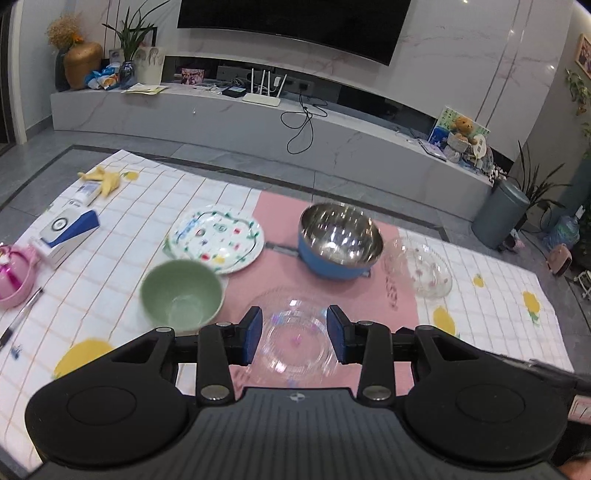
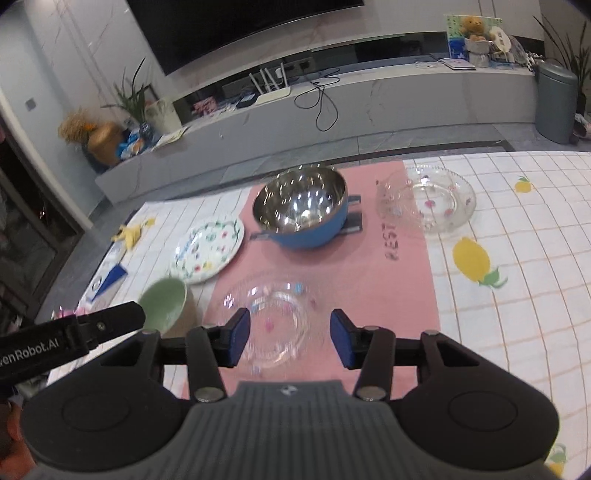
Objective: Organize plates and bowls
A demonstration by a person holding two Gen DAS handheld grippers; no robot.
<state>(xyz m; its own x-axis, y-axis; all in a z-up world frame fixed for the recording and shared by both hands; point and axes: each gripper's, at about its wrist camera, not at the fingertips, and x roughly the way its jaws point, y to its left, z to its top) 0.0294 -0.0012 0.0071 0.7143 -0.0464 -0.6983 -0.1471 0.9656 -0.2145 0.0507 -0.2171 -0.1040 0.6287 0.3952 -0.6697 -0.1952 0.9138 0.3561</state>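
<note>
Hovering above the pink mat (image 1: pixel 280 206), the left gripper (image 1: pixel 294 334) has its jaws moderately apart and empty; a clear glass plate (image 1: pixel 295 332) lies beneath them, a green bowl (image 1: pixel 181 293) to the left, a steel bowl (image 1: pixel 340 238) ahead.

Right wrist view: right gripper (image 2: pixel 289 338) likewise parted, empty, above the same plate; a second glass plate (image 2: pixel 428 201) lies ahead-right.

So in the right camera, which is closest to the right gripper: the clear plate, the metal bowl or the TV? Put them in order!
From the right gripper:
1. Clear plate, on the pink mat just beyond the gripper.
2. Metal bowl, farther back on the mat, in the middle.
3. TV, on the far wall.
</note>
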